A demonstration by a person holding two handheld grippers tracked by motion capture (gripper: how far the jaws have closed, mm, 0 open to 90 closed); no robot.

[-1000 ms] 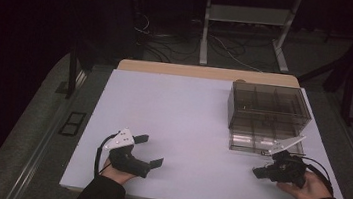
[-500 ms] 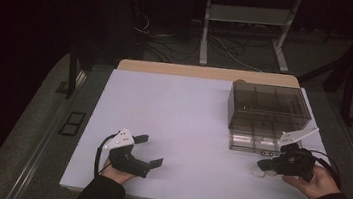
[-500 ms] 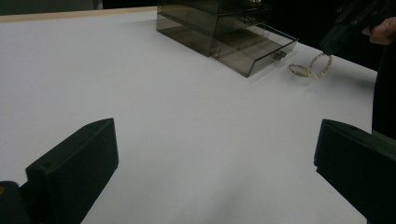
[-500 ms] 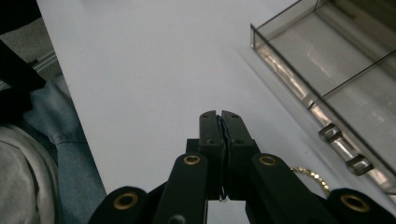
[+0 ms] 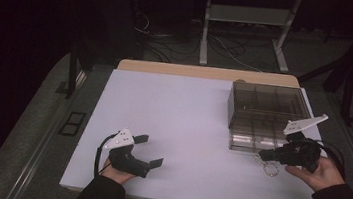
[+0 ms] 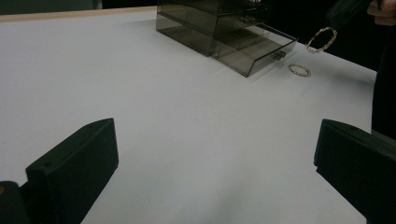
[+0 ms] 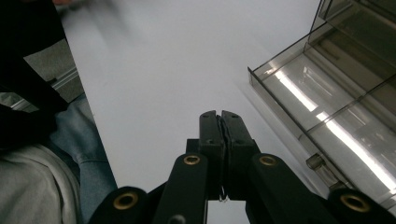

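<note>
A smoky clear drawer box stands at the table's right, its bottom drawer pulled out toward me. My right gripper hovers just in front of that drawer, its jaws pressed together on a gold bracelet that dangles from the tips. A second gold bracelet lies flat on the white tabletop beside the drawer's front. My left gripper rests low at the near left of the table, open, with nothing between its jaws.
The white board ends in a wooden strip at the far side. Beyond it are a metal stand and cables on a dark floor. A person's lap lies below the table's near edge.
The right gripper has risen off the table and shifted toward the open drawer, lifting one bracelet with it. The left gripper has stayed where it was.
</note>
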